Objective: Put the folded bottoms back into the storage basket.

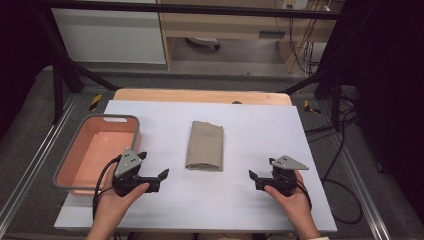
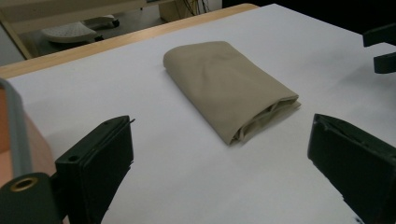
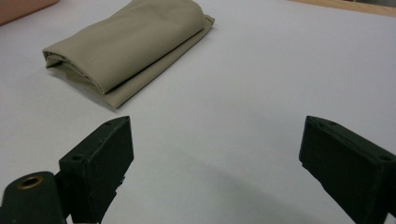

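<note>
Since nobody gave us a task line, we're guessing here, but it looks like nothing has kicked off yet. Going left to right across the high view:

Over on the left edge of the white table cover point(image 1: 260, 200) sits the pink bin point(image 1: 67, 185) with a grey rim. As far as we can see, its inside is bare, no cloth or anything else in it. The near corner is partly covered by our left gripper, so we can't vouch for that bit.

Next, the left gripper point(image 1: 152, 164) is held just beside the bin's near right corner, low over the table, pointing toward the middle. Its jaws are spread wide with nothing between them, and the left gripper view confirms that, with just bare table between the two black pads.

In the middle lies the folded tan cloth point(image 1: 205, 146), flat on the table, a neat rectangle with its open layered end toward us. It's well apart from the bin and clear of both grippers, untouched as far as we can tell.

On the right, the right gripper point(image 1: 254, 176) mirrors the left one, aimed inward, jaws released and wide, holding nothing.

Our guess is the cloth either gets unfolded or goes in the bin. Either way all of it is left to do: cloth not gripped, bin holding nothing, both claws idle on either side.
</note>
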A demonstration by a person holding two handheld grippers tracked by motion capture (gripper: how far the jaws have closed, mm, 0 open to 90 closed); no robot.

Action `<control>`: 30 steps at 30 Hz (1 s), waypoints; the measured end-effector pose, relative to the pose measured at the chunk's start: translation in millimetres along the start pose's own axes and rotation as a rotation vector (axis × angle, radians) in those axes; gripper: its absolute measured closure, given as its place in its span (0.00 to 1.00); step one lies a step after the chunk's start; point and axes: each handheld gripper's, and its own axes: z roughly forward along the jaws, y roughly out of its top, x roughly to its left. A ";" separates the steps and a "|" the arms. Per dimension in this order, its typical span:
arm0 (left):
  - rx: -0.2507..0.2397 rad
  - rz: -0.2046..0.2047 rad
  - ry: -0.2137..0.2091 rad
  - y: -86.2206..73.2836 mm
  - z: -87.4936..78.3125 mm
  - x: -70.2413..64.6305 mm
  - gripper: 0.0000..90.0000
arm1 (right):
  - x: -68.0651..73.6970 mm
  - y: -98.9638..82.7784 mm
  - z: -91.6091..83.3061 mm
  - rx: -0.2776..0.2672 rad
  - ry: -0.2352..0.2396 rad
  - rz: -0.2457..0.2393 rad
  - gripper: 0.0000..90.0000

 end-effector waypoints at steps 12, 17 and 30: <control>0.063 0.069 -0.075 14.7 45.3 -20.0 0.11 | 3.1 -0.6 1.5 0.032 0.002 -0.012 0.12; 0.105 0.103 -0.100 17.6 73.4 -25.3 0.12 | 3.0 -1.9 1.4 0.043 0.002 -0.019 0.12; 0.161 0.016 -0.149 8.9 117.8 -18.2 0.15 | 6.8 -2.1 5.2 0.073 0.018 -0.030 0.12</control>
